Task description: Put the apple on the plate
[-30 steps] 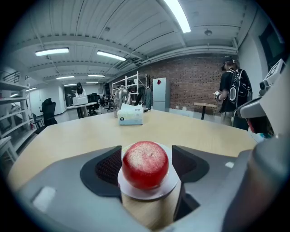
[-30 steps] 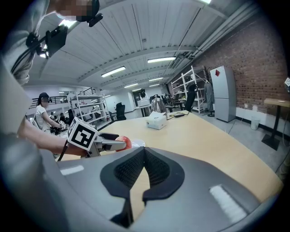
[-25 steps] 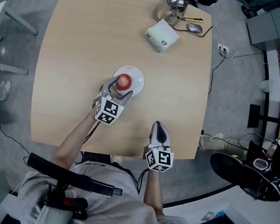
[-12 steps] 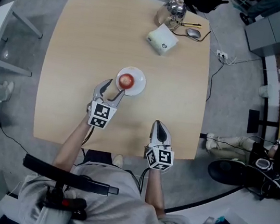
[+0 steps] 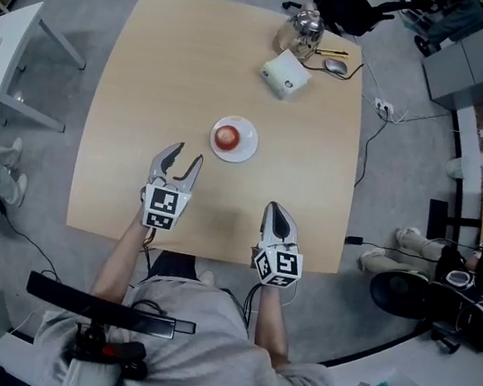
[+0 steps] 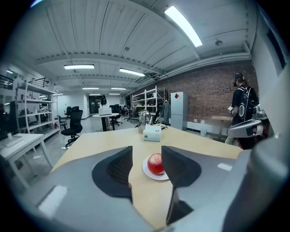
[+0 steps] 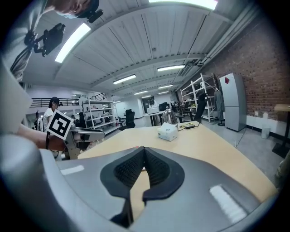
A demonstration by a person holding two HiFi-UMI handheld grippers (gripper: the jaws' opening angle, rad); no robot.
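Apple (image 5: 227, 136): red, resting on the white plate (image 5: 246, 148), roughly over its middle.
Plate: small and round, flat on the desk (image 5: 153, 64), near the desk's centre.
Left hand-held gripper (image 5: 188, 154): open. Its 2 jaws stand apart and have just been closing, with nothing between them. It hovers over the desk on the person's side of the plate, near it but clear of both plate and apple (in the left gripper view the apple shows through the gap, farther along the desk).
Right hand-held gripper (image 5: 274, 209): closed, its 2 jaws pressed together on nothing. It is held over the near edge of the desk, to the right of the left one and well apart from the plate.
Marker cubes: 1 on each hand-held gripper, facing up toward the head camera.
Far edge of the desk: a white box (image 5: 286, 74), a shiny metal kettle (image 5: 303, 32) just behind it and a computer mouse (image 5: 336, 65) beside them, all well apart from the plate.
Person (image 5: 190, 343): in a grey shirt at the near edge of the desk, both forearms reaching forward, 1 hand-held gripper in each hand.
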